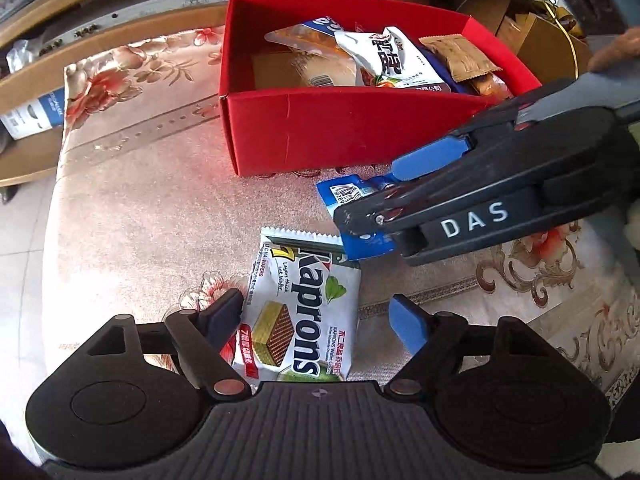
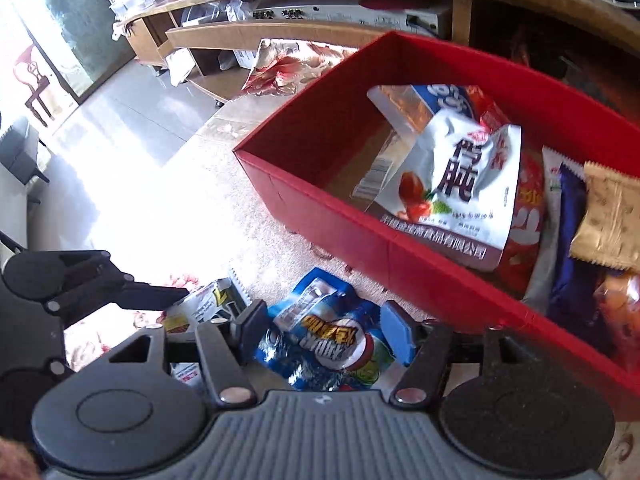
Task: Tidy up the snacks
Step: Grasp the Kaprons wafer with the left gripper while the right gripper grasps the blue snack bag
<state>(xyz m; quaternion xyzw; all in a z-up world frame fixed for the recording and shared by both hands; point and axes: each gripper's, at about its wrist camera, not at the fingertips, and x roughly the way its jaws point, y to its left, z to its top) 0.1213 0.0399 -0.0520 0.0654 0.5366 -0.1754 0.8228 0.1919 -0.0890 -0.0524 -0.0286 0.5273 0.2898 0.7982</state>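
You're most of the way: several packets already lie in the red box (image 1: 320, 128), and two remain on the bench (image 1: 140, 220). Your left gripper (image 1: 316, 320) has its fingers apart, straddling the wafer pack (image 1: 304, 312). Your right gripper (image 2: 324, 332) is likewise spread around the blue pouch (image 2: 324, 340), just beside the box's near wall; neither looks clamped yet.

The left gripper (image 1: 316, 316) is low and points forward, its two fingers spread wide. The right gripper (image 2: 324, 332) comes in from the right side, tilted down, its fingers (image 2: 396, 336) also apart and not pressing together.
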